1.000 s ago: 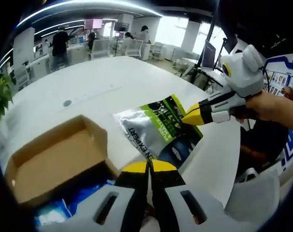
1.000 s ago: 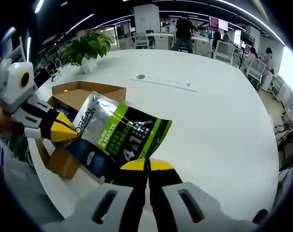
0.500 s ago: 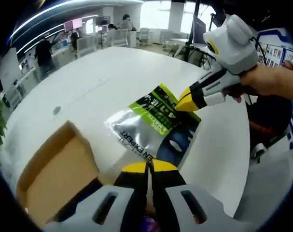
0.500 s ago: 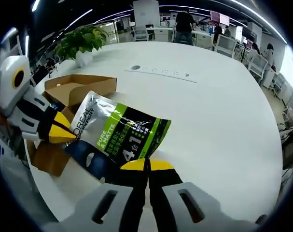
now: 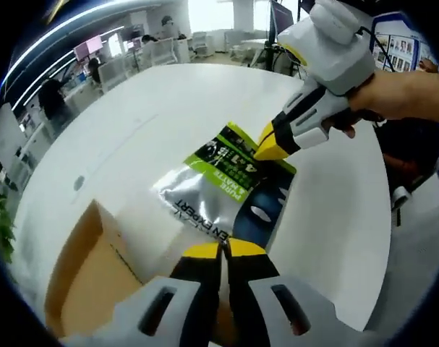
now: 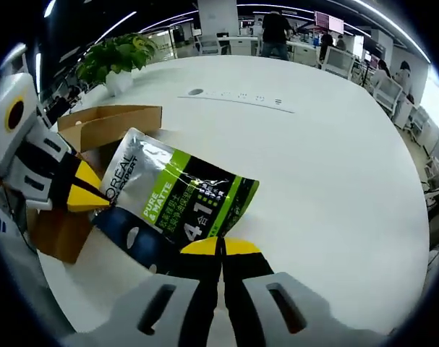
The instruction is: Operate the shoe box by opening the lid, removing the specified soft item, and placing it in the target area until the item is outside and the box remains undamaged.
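Between the two grippers: soft foil pouch (image 6: 177, 204), silver, green and dark blue, printed "PURE & MATTE", stretched flat over the white table (image 6: 327, 173), outside the box. Left gripper (image 5: 220, 249), yellow-tipped, jaws pressed together on the pouch's dark blue end; right gripper (image 6: 220, 246), likewise yellow-tipped, jaws closed on the opposite end, the one with the green band. Long axis runs from one gripper to the other; in the right gripper view the silver corner points toward the box. Whether the pouch touches the table cannot be told

Shoe box (image 6: 107, 130): brown cardboard, lid open, just beside the pouch's silver end, near the table's curved edge; interior (image 5: 96, 285) shows bare brown cardboard, the rest hidden behind the left gripper

Table: broad white surface beyond the pouch, with a small round port (image 6: 196, 92) and a potted plant (image 6: 118, 61) at the far edge

Background: office desks, chairs, standing people (image 6: 275, 29)
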{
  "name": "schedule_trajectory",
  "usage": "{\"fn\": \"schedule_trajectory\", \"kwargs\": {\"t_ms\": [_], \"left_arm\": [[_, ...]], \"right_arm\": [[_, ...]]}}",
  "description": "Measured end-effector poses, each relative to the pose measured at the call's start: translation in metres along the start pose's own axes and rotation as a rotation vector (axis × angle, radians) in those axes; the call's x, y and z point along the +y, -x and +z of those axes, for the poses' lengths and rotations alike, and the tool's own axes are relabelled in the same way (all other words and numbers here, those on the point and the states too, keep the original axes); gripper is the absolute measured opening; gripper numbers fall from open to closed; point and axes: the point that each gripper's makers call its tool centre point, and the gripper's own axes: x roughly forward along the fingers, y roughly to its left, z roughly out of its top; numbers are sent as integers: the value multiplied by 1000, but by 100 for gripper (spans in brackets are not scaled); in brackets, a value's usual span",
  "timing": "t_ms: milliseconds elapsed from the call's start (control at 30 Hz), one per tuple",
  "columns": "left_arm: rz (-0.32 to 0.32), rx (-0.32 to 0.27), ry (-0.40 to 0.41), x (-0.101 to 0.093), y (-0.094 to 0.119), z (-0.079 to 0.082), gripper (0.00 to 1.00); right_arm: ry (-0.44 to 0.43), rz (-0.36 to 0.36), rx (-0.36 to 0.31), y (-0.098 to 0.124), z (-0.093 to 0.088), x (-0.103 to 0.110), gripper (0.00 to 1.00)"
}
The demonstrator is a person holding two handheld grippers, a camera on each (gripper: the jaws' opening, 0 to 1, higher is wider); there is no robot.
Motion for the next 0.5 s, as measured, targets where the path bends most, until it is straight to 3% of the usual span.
{"fn": "schedule_trajectory", "kwargs": {"t_ms": [200, 400, 500], "left_arm": [[8, 37, -71, -3, -9, -3, 0], [13, 81, -191, -6, -17, -10, 0], [9, 92, -203, -7, -20, -14, 0]], "right_arm": [[-10, -5, -3, -3, -3, -4, 0], [-13, -2, -4, -7, -6, -4, 0], [-1, 1, -5, -9, -8, -3, 0]]}}
